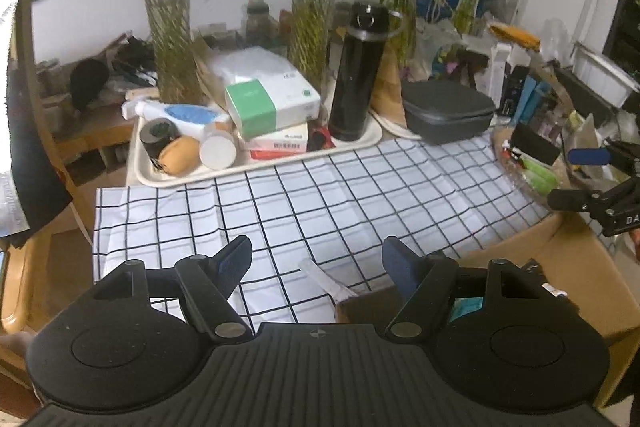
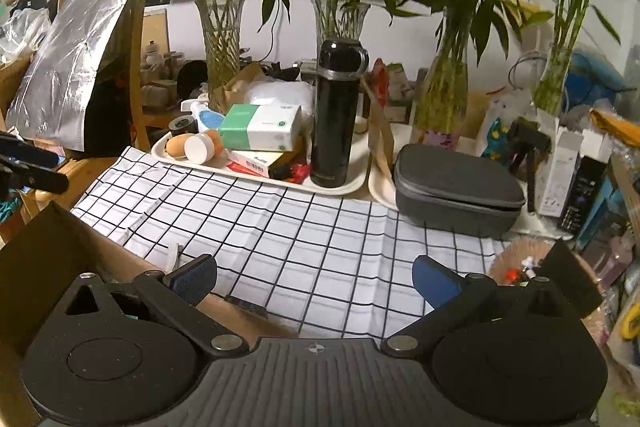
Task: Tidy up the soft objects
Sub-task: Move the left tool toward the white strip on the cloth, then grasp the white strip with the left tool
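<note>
I have both grippers hovering over the checked cloth [image 1: 320, 195], and neither holds anything. In the left wrist view, the left gripper [image 1: 316, 263] sits at the bottom centre with its blue pads spread wide, only cloth between them. The right gripper [image 2: 314, 281] is spread just as wide in its own view, with bare cloth between its pads.

The cardboard box [image 1: 560, 259] fills the lower right of the left wrist view, its open top facing up. I can make out something teal inside behind my finger linkage, but not what it is. A white strip [image 1: 324, 279] lies on the cloth just beside the box's corner, its long axis running from upper left to lower right.

In the upper middle, a cream tray [image 1: 256, 171] holds an upright black flask [image 1: 356, 79], and a tissue pack [image 1: 268, 107] lies on top of the other things in it.
</note>
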`<state>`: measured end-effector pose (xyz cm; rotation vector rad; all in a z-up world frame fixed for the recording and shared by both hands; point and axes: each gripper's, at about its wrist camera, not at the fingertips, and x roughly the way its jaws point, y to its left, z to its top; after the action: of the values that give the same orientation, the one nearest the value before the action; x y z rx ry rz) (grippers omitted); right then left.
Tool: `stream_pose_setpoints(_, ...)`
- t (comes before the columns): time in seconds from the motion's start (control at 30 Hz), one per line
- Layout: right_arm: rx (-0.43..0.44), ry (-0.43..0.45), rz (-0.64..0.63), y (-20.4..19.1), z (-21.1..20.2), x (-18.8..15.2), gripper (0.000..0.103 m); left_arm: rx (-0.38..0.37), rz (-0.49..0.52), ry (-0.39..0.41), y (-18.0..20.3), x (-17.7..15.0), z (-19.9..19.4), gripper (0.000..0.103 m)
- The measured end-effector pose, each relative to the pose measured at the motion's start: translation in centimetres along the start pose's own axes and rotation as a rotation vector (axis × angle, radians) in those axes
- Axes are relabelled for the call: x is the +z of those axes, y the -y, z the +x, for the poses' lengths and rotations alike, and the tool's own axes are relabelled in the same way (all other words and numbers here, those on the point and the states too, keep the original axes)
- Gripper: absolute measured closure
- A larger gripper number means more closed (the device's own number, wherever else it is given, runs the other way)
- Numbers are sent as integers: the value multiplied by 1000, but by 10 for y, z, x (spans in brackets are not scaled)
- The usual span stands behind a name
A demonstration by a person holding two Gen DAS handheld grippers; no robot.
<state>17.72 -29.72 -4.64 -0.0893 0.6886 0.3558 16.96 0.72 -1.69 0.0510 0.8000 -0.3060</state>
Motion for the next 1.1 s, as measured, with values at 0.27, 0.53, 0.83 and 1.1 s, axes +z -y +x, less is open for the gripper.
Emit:
stream_pose_setpoints(0.27,-24,-21,-4,6,14,2,0,-82,-34,-65,-19,7,38,32)
stream_pose_setpoints(0.53,-14,-50,-5,16,31,8,0,-159,-90,-138,-40,13,74,32)
stream_pose_setpoints(0.83,-17,-82,-6,22,54,15,0,-191,-84,-240,-45,13,113,39)
stream_pose_setpoints(1.1,0,-111,-32,21,72,16,0,-232,-61,-341,-48,7,143,44)
